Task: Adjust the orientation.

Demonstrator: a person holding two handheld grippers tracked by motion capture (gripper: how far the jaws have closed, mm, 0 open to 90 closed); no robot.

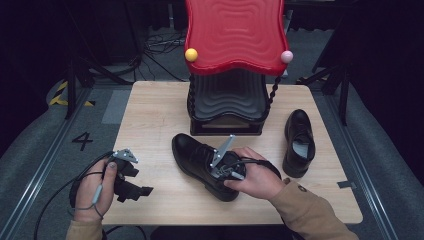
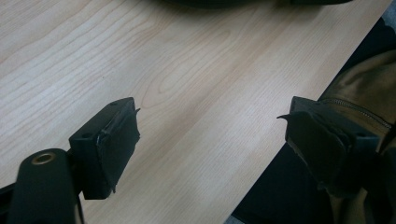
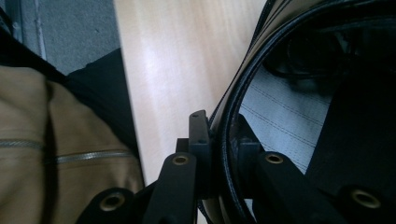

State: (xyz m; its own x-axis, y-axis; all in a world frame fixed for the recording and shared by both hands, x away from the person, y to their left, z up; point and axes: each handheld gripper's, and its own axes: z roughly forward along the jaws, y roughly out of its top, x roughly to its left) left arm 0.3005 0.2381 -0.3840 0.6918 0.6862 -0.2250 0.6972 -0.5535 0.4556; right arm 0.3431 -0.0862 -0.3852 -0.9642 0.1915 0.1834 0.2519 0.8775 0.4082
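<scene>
Black leather fills the grip of the right tongs (image 3: 219,154): their two jaws are pinched on the rim of a shoe (image 1: 202,162), one jaw outside the collar and the other inside, over the pale grey insole (image 3: 280,116). In the high view the right tongs (image 1: 226,167) sit over the heel end of that shoe, with the right hand (image 1: 257,177) wrapped round them, and the toe points away from them toward the far left. Whether the sole rests on the table (image 1: 155,115) or is just clear of it cannot be told.

Well to the left of that shoe, the left tongs (image 1: 142,191) are held by the left hand (image 1: 95,192) at the near left corner of the table. Their jaws stand wide apart with nothing between them; in the left gripper view, bare pale wood (image 2: 196,93) lies between and ahead of the left tongs (image 2: 210,135). A tan sleeve (image 2: 364,88) shows beyond their right jaw.

A second black shoe (image 1: 299,142) lies on the table to the right of the right tongs, apart from them, its opening facing up. Beyond the gripped shoe, at the far middle of the table, stands a black ribbed rack (image 1: 227,102) under a red wavy top (image 1: 234,32), with a yellow ball (image 1: 191,54) and a pink ball (image 1: 286,56) at its front corners.
</scene>
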